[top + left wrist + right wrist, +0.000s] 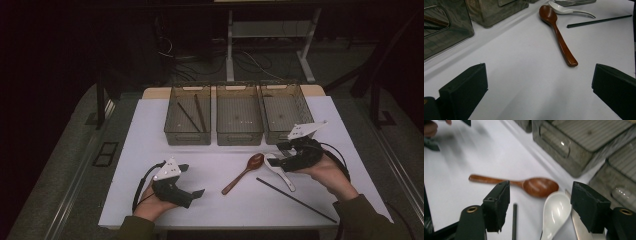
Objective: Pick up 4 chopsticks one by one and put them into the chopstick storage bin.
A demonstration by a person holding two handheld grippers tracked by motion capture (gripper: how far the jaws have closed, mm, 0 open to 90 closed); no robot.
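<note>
Roughly, white spoon (278, 170) handle toward person.

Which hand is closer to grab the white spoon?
The right. Its tool hangs open right over the white spoon, which lies between its jaws. The left tool rests open farther off, nearer the brown spoon.

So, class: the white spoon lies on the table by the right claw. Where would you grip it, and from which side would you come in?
Probably the white spoon is best taken at the narrow handle just behind the bowl, coming from above with the jaws across it. It lies flat on the table, bowl up, so the rounded bowl would likely slip. The right claw already stands open above it, and the wooden spoon lies close by the bowl's tip.
</note>
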